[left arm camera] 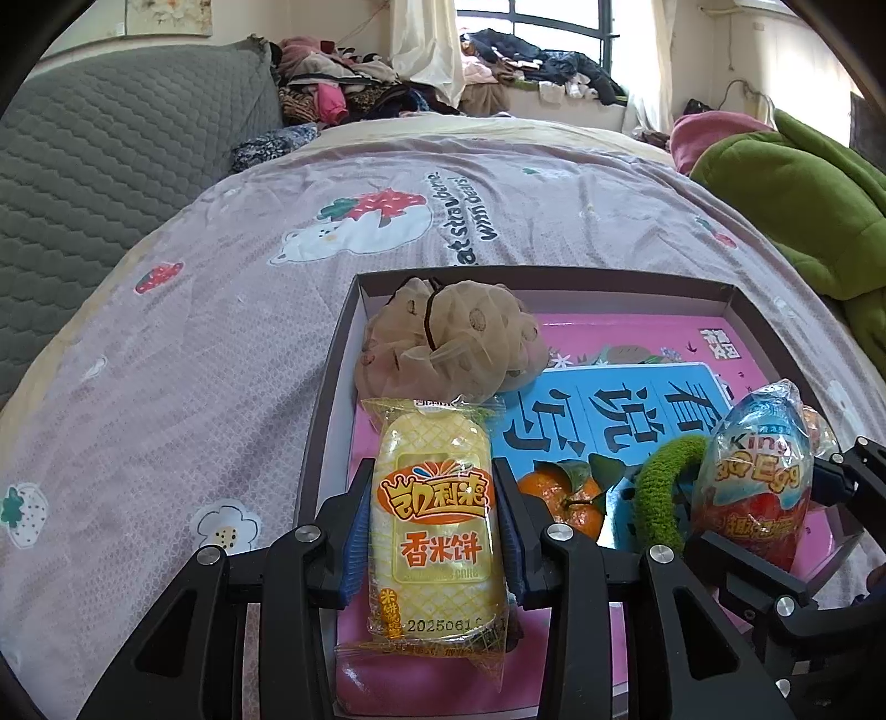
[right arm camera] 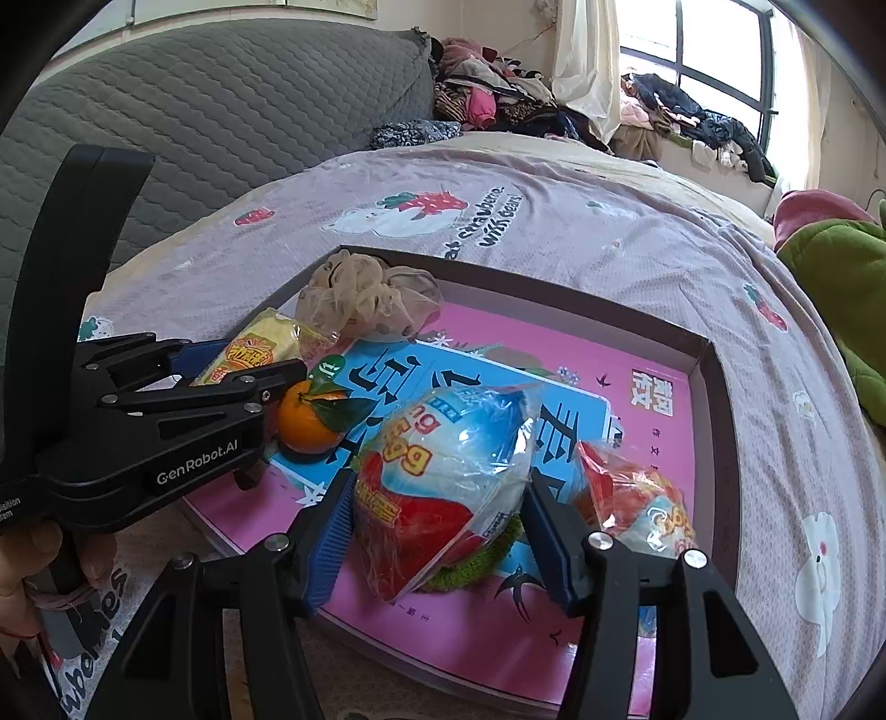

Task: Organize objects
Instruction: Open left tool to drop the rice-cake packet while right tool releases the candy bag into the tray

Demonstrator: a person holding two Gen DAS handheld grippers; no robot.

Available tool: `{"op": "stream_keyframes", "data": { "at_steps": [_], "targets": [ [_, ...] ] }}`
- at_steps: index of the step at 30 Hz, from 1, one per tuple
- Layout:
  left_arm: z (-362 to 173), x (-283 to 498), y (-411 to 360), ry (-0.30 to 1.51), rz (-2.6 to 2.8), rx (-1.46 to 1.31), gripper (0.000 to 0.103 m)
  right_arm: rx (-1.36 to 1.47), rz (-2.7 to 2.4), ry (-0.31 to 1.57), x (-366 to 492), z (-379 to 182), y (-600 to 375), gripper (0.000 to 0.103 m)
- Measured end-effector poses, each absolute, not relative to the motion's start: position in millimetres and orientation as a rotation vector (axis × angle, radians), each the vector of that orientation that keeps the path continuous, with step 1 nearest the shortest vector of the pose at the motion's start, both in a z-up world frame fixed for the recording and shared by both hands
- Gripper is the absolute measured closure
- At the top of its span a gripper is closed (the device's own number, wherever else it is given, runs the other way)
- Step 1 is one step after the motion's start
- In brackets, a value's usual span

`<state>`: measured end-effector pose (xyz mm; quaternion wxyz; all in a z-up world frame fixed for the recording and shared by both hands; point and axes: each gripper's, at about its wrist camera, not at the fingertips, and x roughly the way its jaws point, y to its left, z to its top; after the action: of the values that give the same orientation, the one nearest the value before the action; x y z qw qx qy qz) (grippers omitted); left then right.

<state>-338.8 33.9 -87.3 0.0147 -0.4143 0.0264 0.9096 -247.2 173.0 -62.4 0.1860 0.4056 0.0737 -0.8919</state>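
Landmark: bed under a mauve quilt cover printed with strawberries and white bears. Left of bed: grey quilted padded headboard. Beyond the far edge: heap of mixed clothes, more dark garments on the sill. Behind those, dark-framed window, daylight bright, cream curtain hanging beside it. Right of bed: green plush blanket, pink cloth behind. Cream wall.
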Motion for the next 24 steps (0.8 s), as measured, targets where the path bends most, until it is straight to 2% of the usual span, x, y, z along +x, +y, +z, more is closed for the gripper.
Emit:
{"op": "stream_keyframes", "data": {
  "at_steps": [2,4,7,24],
  "targets": [
    [-87,-340,34,0.080,2.831,-1.291,0.060,1.156,-2.509,0.208,-248,-64,173,0.044],
    [-86,-341,35,0.093,2.840,-1.296,0.050,1.170,-2.510,0.217,-249,-65,173,0.043],
    [-83,-340,34,0.089,2.838,-1.290,0.041,1.167,-2.516,0.225,-249,-64,172,0.041],
    [-51,-305,30,0.067,2.875,-1.208,0.039,1.112,-2.554,0.201,-244,-47,178,0.039]
  ]
}}
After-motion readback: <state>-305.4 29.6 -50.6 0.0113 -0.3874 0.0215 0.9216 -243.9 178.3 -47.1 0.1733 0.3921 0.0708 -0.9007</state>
